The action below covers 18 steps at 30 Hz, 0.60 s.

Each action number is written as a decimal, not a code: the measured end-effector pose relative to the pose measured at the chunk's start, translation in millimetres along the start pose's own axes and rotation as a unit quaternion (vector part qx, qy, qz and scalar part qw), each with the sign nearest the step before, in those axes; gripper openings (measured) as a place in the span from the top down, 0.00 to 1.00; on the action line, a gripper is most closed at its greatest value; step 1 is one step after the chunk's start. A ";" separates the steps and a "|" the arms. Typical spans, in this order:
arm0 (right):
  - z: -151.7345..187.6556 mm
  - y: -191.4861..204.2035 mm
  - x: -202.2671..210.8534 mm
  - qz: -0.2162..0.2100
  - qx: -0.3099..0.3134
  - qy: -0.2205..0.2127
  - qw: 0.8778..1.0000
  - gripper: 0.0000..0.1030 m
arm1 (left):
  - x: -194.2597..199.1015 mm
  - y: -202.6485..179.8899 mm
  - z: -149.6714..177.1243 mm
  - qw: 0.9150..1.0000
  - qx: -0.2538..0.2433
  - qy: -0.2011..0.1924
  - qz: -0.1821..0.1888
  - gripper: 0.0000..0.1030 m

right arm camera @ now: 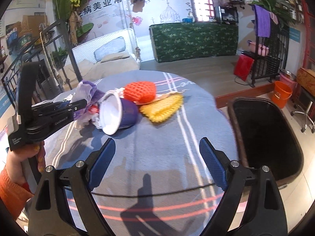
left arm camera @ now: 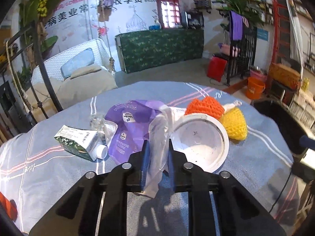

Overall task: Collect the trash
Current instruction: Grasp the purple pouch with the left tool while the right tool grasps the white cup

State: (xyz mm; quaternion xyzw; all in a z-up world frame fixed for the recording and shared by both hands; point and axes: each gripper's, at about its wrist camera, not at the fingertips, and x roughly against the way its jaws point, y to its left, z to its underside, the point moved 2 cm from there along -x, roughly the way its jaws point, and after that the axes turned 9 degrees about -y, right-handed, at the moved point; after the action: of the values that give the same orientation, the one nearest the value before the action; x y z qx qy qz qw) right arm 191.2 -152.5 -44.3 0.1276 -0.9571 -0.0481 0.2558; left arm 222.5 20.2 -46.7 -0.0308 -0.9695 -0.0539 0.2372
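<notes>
From my left wrist camera, the left gripper (left arm camera: 157, 153) is closed on a crumpled clear plastic bag (left arm camera: 157, 147), lifted just off the blue striped tablecloth (left arm camera: 59, 177). I judge this the pickup step; next I must carry it across to the bin. Left on the cloth: one purple pouch (left arm camera: 126, 129), one green-and-white carton (left arm camera: 78, 144), one white-lined tub (left arm camera: 200, 143), one orange foam net (left arm camera: 205, 107), one yellow foam net (left arm camera: 235, 125). From the right wrist camera, the right gripper (right arm camera: 157, 163) gapes wide and empty, just beside the one black bin (right arm camera: 265, 137).
</notes>
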 end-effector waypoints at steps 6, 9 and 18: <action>-4.0 28.7 -21.1 -0.021 0.018 0.008 1.000 0.16 | 31.0 22.9 -10.9 0.997 0.054 -0.049 -0.004 0.88; -7.6 42.7 -32.0 -0.026 0.028 0.010 0.999 0.17 | 46.1 31.6 -15.5 0.995 0.075 -0.066 -0.008 0.88; -21.1 73.3 -67.1 -0.034 0.054 0.026 0.998 0.27 | 60.9 47.2 -14.8 0.993 0.098 -0.067 -0.008 0.88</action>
State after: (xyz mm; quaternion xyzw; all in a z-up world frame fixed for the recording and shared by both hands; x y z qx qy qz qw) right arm 241.8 -64.4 -46.6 0.1752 -0.9462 -0.0019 0.2720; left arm 179.4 67.4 -1.2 -0.0034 -0.9840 0.0420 0.1729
